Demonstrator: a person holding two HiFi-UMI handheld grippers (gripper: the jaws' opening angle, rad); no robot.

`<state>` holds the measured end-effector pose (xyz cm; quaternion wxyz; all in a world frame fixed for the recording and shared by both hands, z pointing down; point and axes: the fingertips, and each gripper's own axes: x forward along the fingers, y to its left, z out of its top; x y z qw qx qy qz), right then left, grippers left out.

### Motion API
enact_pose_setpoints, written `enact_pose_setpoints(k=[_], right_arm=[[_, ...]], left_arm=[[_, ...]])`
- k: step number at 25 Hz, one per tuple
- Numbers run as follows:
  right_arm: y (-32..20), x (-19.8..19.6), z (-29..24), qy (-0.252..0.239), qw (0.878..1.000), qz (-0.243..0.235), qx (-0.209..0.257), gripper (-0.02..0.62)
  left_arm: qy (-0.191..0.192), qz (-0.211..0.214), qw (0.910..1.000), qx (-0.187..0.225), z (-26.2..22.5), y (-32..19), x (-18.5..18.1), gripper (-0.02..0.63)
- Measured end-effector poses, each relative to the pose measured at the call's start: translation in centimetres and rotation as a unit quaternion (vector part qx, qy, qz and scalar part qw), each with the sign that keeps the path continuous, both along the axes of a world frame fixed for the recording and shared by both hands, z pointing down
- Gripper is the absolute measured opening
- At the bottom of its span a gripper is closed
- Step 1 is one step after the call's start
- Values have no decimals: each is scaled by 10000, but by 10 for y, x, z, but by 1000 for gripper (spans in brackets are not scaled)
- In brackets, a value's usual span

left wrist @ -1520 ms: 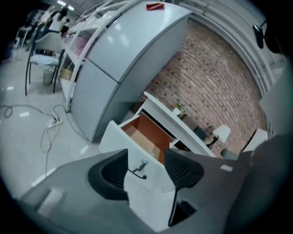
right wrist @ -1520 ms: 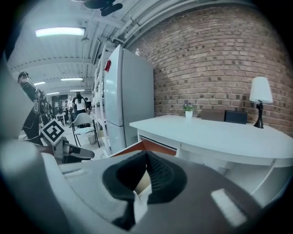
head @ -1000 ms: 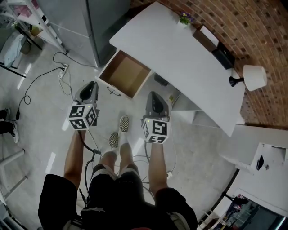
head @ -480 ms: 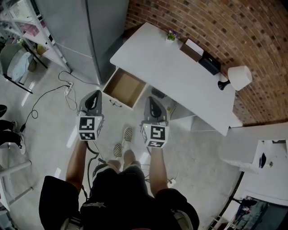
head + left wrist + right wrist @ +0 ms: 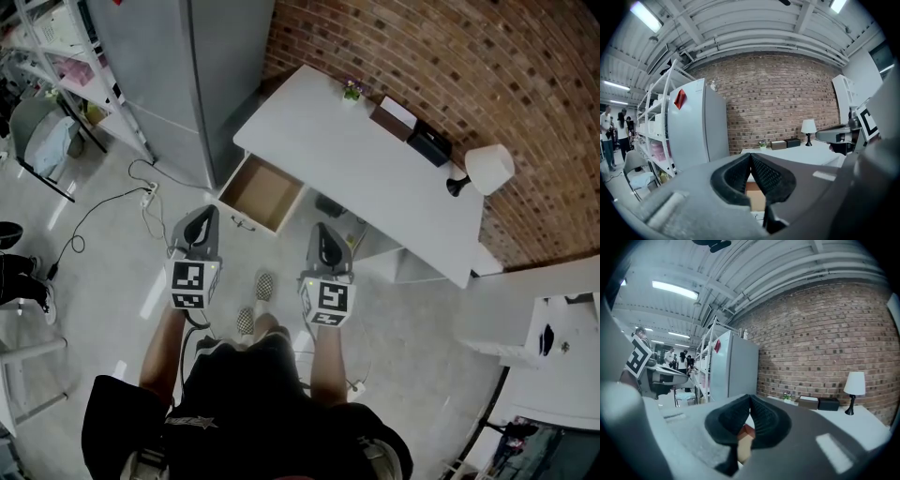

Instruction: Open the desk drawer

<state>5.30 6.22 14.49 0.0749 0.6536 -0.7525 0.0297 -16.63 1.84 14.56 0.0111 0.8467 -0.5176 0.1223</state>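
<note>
The white desk [image 5: 361, 155] stands against a brick wall, and its wooden drawer [image 5: 260, 194] is pulled out at the left end, showing an empty inside. My left gripper [image 5: 207, 216] hangs in the air in front of the drawer, apart from it, shut with nothing between its pads [image 5: 750, 158]. My right gripper [image 5: 322, 231] is level with it in front of the desk's middle, also shut and empty [image 5: 750, 400]. A strip of the drawer [image 5: 754, 194] shows below the left jaws and the drawer [image 5: 745, 440] below the right jaws.
A tall grey fridge [image 5: 178, 70] stands left of the desk, with shelving [image 5: 56, 52] beyond it. On the desk are a lamp [image 5: 488, 169], two boxes [image 5: 412, 129] and a small plant [image 5: 352, 91]. Cables [image 5: 108, 202] lie on the floor at left.
Both grippers have risen and drawn back from the open drawer, side by side. The head view now takes in more of the room, so desk and drawer look smaller.
</note>
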Motion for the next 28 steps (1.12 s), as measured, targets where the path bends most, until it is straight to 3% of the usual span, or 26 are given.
enact_pose_setpoints(k=[28], right_arm=[[-9,11,-8,17,10000,-53,30,5]], left_arm=[[23,-9,10000,77,-9,-1,12,11]])
